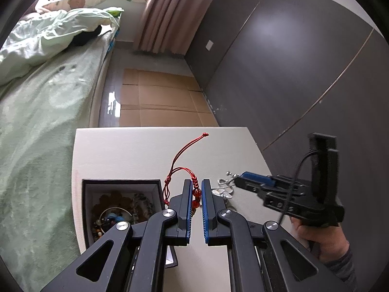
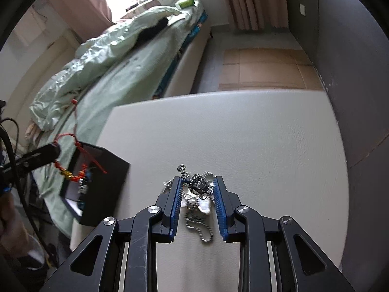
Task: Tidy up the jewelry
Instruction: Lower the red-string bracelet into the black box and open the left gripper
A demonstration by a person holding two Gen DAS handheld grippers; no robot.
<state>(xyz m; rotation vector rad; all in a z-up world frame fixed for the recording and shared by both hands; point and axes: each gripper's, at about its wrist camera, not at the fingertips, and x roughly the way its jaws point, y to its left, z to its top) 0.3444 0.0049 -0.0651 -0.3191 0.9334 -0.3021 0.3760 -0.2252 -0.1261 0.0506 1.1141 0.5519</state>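
Note:
My left gripper [image 1: 196, 182] is shut on a red cord bracelet [image 1: 196, 194] with red beads, held above the white table [image 1: 136, 150] just right of the black jewelry box [image 1: 121, 182]. The bracelet's cords stick up past the fingertips. The box holds several bead bracelets [image 1: 114, 216]. In the right wrist view the bracelet [image 2: 73, 174] hangs over the box [image 2: 107, 182]. My right gripper [image 2: 197, 180] is open, its jaws either side of a pile of silver chains and pendants [image 2: 199, 185] lying on the table. The right gripper also shows in the left wrist view [image 1: 237, 178].
A bed with green bedding [image 1: 36, 102] runs along the table's left side. A dark wardrobe wall [image 1: 291, 68] stands to the right. Flattened cardboard [image 1: 160, 97] lies on the floor beyond the table's far edge.

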